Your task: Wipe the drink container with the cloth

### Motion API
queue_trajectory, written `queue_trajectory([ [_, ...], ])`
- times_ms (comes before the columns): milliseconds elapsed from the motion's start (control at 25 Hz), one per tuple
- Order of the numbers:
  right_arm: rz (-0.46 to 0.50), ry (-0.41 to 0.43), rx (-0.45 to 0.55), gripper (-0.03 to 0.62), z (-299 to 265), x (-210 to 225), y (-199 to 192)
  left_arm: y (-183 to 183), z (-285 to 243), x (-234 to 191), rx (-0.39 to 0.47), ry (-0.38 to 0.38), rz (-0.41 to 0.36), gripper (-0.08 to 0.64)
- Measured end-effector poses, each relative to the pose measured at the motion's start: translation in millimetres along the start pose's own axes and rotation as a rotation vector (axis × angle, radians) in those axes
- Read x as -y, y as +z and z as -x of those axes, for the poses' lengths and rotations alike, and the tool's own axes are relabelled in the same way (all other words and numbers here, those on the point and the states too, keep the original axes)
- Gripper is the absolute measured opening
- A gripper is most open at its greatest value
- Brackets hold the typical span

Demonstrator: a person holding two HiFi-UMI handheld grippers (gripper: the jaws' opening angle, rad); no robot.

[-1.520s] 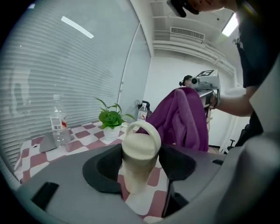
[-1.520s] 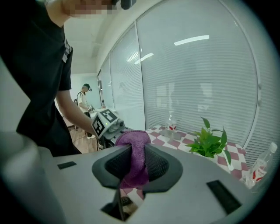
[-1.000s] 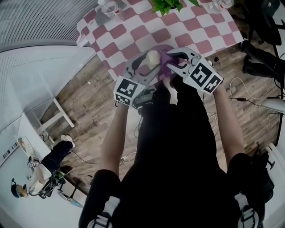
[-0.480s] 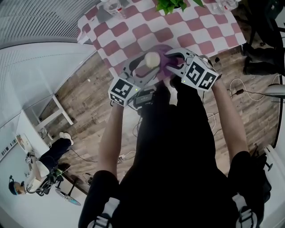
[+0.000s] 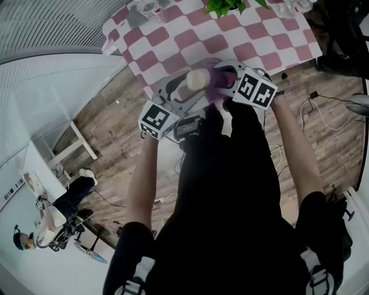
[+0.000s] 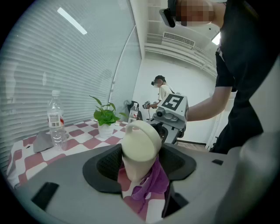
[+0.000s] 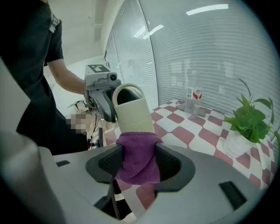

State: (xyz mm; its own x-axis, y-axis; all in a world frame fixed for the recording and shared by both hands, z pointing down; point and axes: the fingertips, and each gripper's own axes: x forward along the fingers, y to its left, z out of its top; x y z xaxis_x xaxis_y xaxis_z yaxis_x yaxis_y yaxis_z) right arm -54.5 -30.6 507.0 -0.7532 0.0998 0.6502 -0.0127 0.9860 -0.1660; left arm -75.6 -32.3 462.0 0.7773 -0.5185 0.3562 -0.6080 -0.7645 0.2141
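Both grippers meet over the near edge of the table [image 5: 173,40], which has a red-and-white check cover.

Left gripper [image 6: 141,162]: jaws closed on the cream cup [image 6: 140,146], gripping its lower body. The cup is tilted, lid and loop handle leaning toward the right gripper, and held clear of the tabletop.

Right gripper [image 7: 139,162]: jaws have just been opening and now stand wide. The purple cloth [image 7: 138,157] sits between them, wrapped round the base of the cup. The pads meet the cloth on both sides (no gap shows in the right gripper view). A loose end of cloth hangs below the cup.

Edges: in the head view the table's near edge runs on a slant under the two grippers, so the cup hangs about over that edge.

Open room: bare check squares lie beyond the cup. A potted plant [image 5: 222,7] and a water bottle [image 6: 55,118] stand toward the far side, well apart from the cup. To the left of the person the wood floor [image 5: 115,127] is open as far as a white bench [image 5: 75,147]. On the right, cables [image 5: 323,115] trail across the floor. Another person [image 5: 57,213] is at the lower left, well apart from the table.
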Motion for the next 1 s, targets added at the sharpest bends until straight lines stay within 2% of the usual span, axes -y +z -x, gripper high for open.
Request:
queue_trajectory([
  [280,-0.041,0.036,-0.044,0.247,-15,5,-25,-5,5,1,-0.018,-0.014,-0.015,0.284],
  [680,-0.011,0.041,-0.206,0.264,-30,13,-64,-4,3,9,-0.051,-0.071,-0.103,0.282],
  [880,-0.052,0.1,-0.211,0.272,-29,11,-70,-6,0,22,-0.123,-0.112,-0.22,0.284],
  [1000,-0.023,0.112,-0.225,0.272,-27,9,-68,-8,1,27,-0.149,-0.135,-0.27,0.282],
])
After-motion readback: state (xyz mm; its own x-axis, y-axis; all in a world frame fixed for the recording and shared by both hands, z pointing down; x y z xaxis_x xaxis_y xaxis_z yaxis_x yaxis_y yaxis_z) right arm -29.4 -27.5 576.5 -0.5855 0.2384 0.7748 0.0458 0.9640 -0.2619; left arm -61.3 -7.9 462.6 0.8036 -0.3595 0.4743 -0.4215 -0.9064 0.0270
